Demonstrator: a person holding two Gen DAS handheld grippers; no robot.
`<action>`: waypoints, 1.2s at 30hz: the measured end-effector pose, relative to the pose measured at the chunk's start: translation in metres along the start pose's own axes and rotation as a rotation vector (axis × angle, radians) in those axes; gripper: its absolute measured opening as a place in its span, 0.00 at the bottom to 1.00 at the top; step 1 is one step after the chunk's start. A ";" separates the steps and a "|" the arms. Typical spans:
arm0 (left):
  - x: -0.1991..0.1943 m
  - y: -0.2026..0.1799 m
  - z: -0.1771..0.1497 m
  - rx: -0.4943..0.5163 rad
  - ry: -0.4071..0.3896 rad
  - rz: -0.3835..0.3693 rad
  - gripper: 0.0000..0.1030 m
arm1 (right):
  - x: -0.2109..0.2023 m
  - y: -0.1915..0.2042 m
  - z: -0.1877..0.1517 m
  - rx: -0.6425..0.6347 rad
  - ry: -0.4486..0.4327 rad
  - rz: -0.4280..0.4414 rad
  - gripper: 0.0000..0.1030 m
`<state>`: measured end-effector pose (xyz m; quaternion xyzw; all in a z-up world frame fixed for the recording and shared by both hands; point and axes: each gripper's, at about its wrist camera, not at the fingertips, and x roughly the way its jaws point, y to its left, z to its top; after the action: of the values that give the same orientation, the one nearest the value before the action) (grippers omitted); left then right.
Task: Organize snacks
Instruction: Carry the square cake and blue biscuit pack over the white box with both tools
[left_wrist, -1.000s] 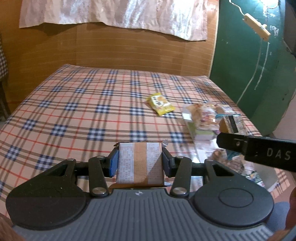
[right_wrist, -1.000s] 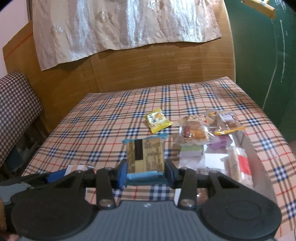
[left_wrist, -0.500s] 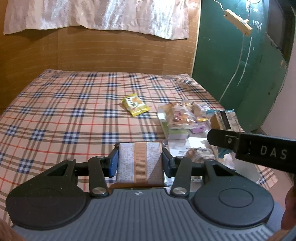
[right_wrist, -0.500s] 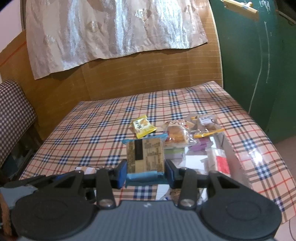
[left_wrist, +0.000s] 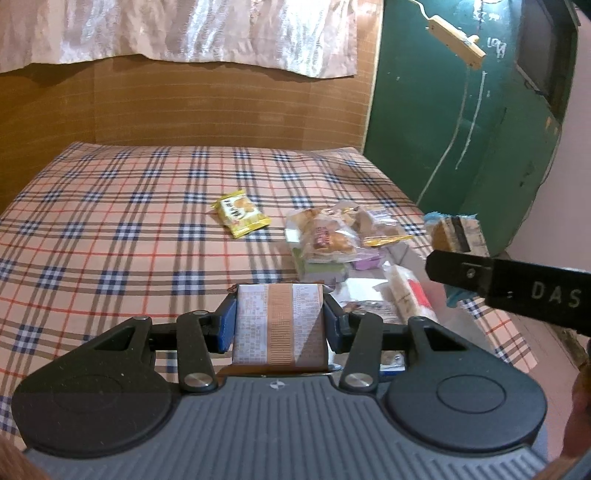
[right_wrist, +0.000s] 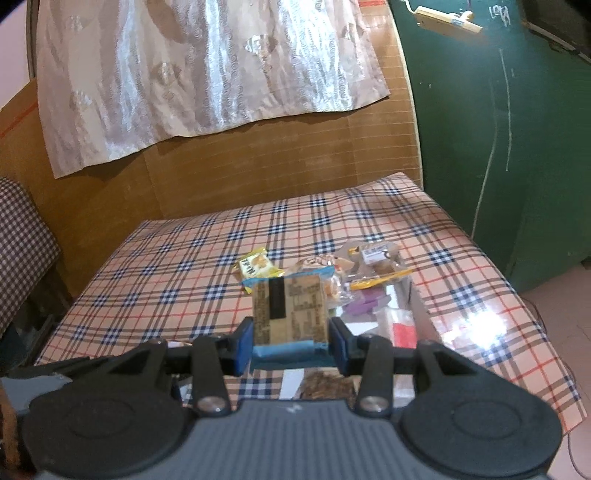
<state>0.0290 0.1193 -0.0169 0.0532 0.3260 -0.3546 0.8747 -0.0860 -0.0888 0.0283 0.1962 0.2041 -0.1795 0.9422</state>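
Observation:
My left gripper (left_wrist: 280, 325) is shut on a brown snack packet (left_wrist: 280, 325) with a tan stripe, held above the table's near edge. My right gripper (right_wrist: 291, 341) is shut on a blue-edged snack packet (right_wrist: 290, 314), which also shows at the right in the left wrist view (left_wrist: 456, 230). A clear tray (left_wrist: 373, 291) on the right of the table holds several snack packs, with a bread pack (left_wrist: 325, 236) on top. A yellow snack packet (left_wrist: 242, 212) lies alone on the cloth left of the tray; it also shows in the right wrist view (right_wrist: 256, 265).
The table has a plaid cloth (left_wrist: 110, 229). A cardboard wall (left_wrist: 221, 103) stands behind it and a green door (left_wrist: 461, 129) to the right. A checked chair (right_wrist: 22, 251) stands at the left in the right wrist view. The right gripper's arm (left_wrist: 517, 288) crosses the left wrist view.
Both grippers have pulled back and risen from the table, each still holding its packet. The tray and yellow packet look farther away. Nothing on the table has moved.

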 end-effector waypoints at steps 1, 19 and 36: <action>0.001 -0.004 0.001 0.003 -0.003 -0.004 0.55 | -0.001 -0.002 0.000 0.000 -0.001 -0.005 0.40; 0.016 -0.045 0.005 0.054 0.003 -0.078 0.55 | -0.015 -0.039 0.004 0.044 -0.015 -0.071 0.40; 0.022 -0.077 -0.003 0.109 0.029 -0.107 0.55 | -0.018 -0.065 -0.003 0.083 -0.001 -0.074 0.40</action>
<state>-0.0113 0.0504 -0.0218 0.0884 0.3213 -0.4171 0.8456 -0.1299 -0.1387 0.0145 0.2271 0.2032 -0.2227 0.9260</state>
